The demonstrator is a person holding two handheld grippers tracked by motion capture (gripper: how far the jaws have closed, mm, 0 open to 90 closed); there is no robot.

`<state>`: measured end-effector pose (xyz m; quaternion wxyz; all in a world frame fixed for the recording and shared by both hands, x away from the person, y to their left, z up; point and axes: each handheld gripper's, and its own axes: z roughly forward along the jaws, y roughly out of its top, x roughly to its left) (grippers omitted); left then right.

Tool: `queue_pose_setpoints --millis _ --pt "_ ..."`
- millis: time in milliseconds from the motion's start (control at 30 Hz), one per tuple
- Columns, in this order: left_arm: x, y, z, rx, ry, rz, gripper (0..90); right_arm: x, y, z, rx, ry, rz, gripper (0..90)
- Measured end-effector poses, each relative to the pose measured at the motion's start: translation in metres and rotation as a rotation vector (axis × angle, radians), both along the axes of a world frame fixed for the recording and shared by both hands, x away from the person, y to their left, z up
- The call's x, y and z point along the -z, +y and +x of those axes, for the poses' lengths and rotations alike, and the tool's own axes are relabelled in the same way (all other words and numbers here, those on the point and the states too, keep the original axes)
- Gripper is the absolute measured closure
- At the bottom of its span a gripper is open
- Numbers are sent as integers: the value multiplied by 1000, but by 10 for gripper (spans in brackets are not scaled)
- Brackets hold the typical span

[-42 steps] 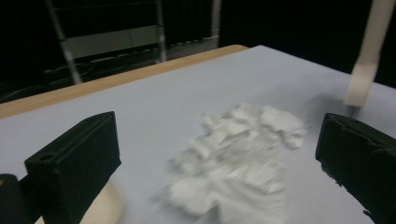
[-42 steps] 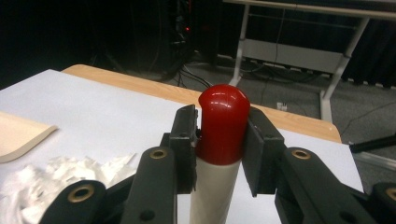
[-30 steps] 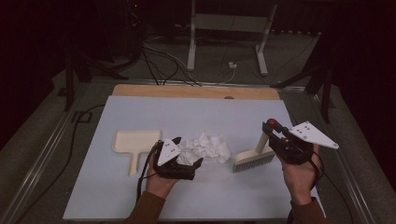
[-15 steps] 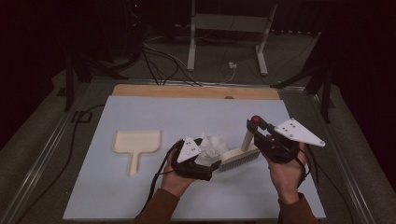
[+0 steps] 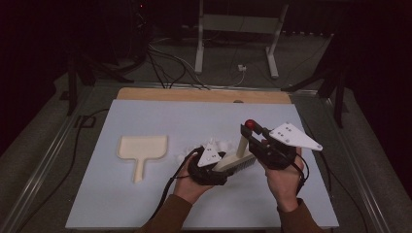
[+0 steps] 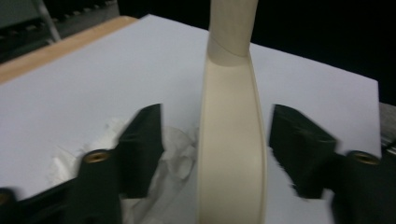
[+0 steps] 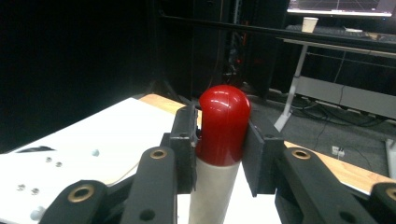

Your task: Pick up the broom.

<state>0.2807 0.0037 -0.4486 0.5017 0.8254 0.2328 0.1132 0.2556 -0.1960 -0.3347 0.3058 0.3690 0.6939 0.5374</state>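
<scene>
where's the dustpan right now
In the high view the cream dustpan lies flat on the left part of the white table, handle toward the person, left of the left gripper and the crumpled paper.

Brush handle (image 7: pixel 212 196) matt cream, glossy red tip (image 7: pixel 224 123); crumpled white paper (image 6: pixel 175 158).

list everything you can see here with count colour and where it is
brush: 1, cream with a red-tipped handle, mid-table, upright
dustpan: 1, cream, flat on the mat's left part
crumpled paper: 1 pile, white, beside the brush head
mat: 1, pale blue-white, covering the table
wooden table edge: 1, tan, along the far side
desk frame: 1, grey, on the floor beyond the table
left gripper: 1, black, jaws just closing around the brush head, gaps either side
right gripper: 1, black, clamped on the red handle tip
</scene>
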Motion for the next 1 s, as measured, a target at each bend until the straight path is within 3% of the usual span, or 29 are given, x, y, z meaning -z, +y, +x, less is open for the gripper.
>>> queue_pose_setpoints --millis 67,267,633,667,700,733,800,833,867,1000 --pt "1 0 1 17 9 4 535 -1 2 -1 -5 -1 -1 688" --pt "1 0 1 31 6 -3 672 -2 5 -3 -11 -4 -3 689" --pt "1 3 2 51 12 17 694 0 5 -1 -18 8 -5 672" --pt "1 2 2 53 11 27 694 0 4 -1 -27 9 0 598" --pt "1 2 2 53 11 27 694 0 4 -1 -27 9 0 598" --pt "3 1 2 58 9 48 694 0 3 1 -29 3 17 370" --pt "4 1 1 60 12 42 695 1 3 3 -9 13 21 216" --pt "4 1 1 60 12 42 695 1 3 3 -9 13 21 216" --pt "4 1 1 60 10 40 695 1 2 5 8 21 31 139" --pt "5 1 1 61 17 33 695 2 0 7 7 44 27 17"
